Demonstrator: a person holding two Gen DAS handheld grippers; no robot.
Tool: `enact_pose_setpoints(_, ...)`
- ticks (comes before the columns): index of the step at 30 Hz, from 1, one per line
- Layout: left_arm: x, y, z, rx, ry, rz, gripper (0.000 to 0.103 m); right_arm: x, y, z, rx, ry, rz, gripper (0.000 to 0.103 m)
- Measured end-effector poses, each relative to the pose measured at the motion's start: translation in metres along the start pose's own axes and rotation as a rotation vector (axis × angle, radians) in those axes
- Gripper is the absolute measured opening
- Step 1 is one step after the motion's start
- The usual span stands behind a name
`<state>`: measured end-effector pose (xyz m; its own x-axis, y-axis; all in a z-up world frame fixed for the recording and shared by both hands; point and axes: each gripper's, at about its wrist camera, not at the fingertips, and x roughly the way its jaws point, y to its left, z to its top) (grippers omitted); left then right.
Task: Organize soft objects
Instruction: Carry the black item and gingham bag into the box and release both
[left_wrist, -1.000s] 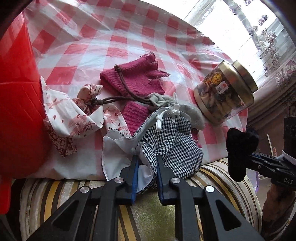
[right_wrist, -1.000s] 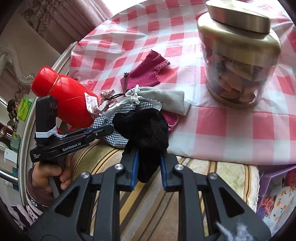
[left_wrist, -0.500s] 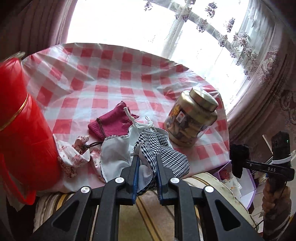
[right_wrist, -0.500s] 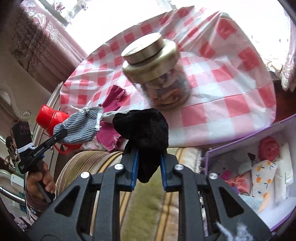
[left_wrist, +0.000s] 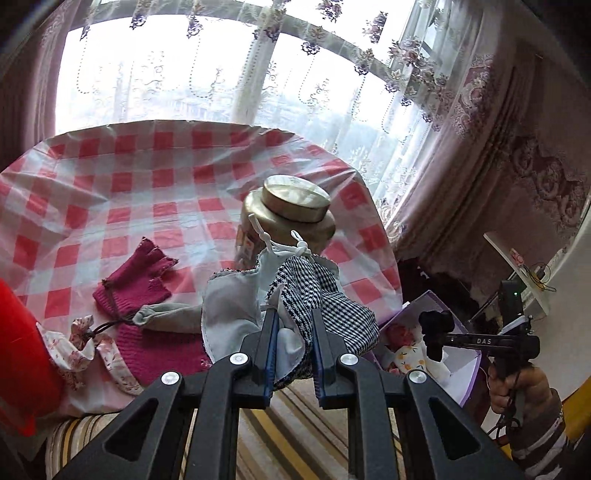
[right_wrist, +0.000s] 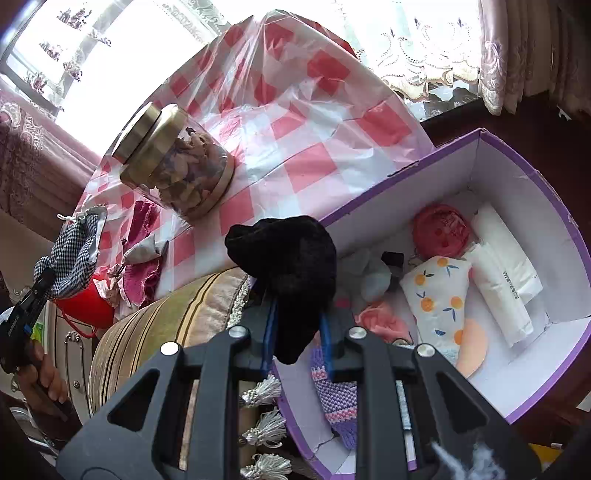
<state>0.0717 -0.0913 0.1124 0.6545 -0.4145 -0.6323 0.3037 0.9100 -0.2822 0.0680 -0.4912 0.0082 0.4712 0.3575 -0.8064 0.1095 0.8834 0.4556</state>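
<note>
Nearby, left tongs (left_wrist: 292, 332) clamp a checked pouch (left_wrist: 325, 306) before the jar (left_wrist: 291, 214); right tongs (right_wrist: 297, 314) clamp black cloth (right_wrist: 291, 266).

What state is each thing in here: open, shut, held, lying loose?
Left gripper: shut on checked pouch, lifted.
Right gripper: shut on black cloth, above the box edge.
Purple box: open, part filled.
Jar: lid on.
Maroon knit: lying on table.

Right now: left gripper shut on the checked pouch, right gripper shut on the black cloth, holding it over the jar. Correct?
Wrong on one point. The right gripper holds the black cloth over the near edge of the open purple box, not over the jar, as the right wrist view shows. The left gripper is shut on the checked pouch.
</note>
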Motion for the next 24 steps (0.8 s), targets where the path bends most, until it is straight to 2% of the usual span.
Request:
enact_pose_setpoints(10, 0.01, -0.042, 0.004, 0.073, 0.018, -0.046, 0.017, 0.021, -0.014, 0.0, 0.039, 0.036, 0.05, 0.024)
enact_pose_setpoints(17, 0.019, -0.053, 0.006, 0.084, 0.034, -0.068, 0.017, 0.026, -0.03, 0.0, 0.08, 0.044, 0.032, 0.024)
enact_pose_setpoints(24, 0.032, -0.08, 0.009, 0.138, 0.053, -0.117, 0.017, 0.025, -0.06, -0.002, 0.151, 0.05, -0.008, 0.024)
